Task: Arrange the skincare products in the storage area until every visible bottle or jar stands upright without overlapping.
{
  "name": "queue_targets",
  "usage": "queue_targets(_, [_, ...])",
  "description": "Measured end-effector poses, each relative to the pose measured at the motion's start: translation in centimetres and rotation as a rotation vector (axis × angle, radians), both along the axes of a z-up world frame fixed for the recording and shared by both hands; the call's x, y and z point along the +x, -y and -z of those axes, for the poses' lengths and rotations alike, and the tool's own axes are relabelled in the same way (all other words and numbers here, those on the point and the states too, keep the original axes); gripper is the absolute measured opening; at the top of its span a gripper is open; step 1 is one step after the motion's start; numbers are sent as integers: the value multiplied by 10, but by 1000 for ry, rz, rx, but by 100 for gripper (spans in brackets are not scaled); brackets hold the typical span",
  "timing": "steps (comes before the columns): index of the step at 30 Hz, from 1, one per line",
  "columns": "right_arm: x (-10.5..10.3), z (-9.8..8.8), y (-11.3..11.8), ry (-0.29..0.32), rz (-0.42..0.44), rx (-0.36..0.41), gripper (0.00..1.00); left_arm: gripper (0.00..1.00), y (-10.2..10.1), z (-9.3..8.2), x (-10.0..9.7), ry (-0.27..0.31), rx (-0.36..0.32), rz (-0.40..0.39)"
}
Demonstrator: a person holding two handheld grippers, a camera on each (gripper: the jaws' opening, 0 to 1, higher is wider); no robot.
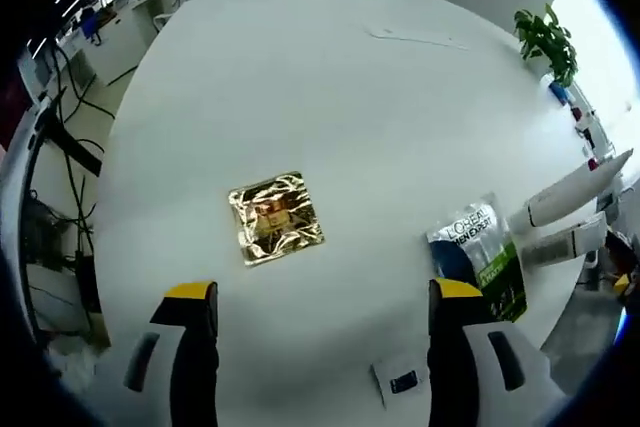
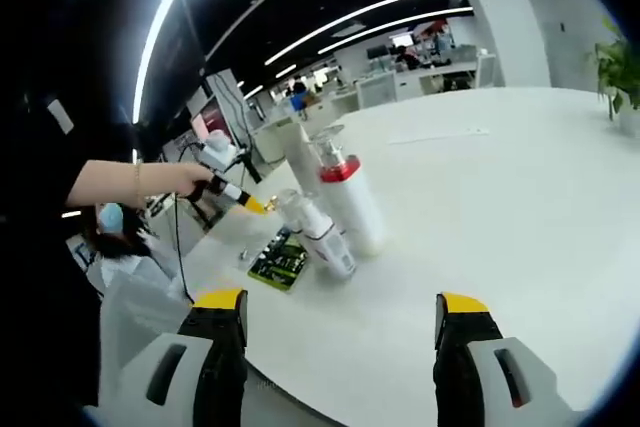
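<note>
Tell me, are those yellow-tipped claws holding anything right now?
No. The left gripper and right gripper both stand open with nothing between their jaws.

On the table [image 1: 330, 77] lie one crumpled gold foil packet [image 1: 275, 217], one green sachet [image 1: 485, 259] and one small white card [image 1: 400, 382]. Two white bottles [image 2: 345, 197] can be counted for certain, one with a red collar; one potted plant [image 1: 545, 39] stands at the edge.

Each gripper is seen with two black fingers [image 1: 195, 347] tipped in yellow, set in grey-white shells with dark slots. A thin bracelet [image 2: 138, 185] is worn on the person's wrist.
</note>
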State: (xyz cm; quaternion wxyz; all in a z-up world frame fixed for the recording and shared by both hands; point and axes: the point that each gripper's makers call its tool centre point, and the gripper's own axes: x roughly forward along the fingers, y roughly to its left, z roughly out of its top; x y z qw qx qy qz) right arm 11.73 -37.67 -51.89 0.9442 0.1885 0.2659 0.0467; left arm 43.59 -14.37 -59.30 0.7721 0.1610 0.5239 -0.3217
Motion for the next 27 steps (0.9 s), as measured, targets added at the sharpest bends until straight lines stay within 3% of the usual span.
queue_targets(12, [-1, 6, 2, -28, 6, -9, 79, 73, 1, 9, 18, 45, 1, -120])
queue_targets(23, [-1, 8, 3, -39, 11, -12, 79, 70, 3, 15, 27, 54, 8, -174])
queue_targets(27, [-2, 9, 3, -43, 13, -10, 79, 68, 3, 24, 40, 54, 14, -191])
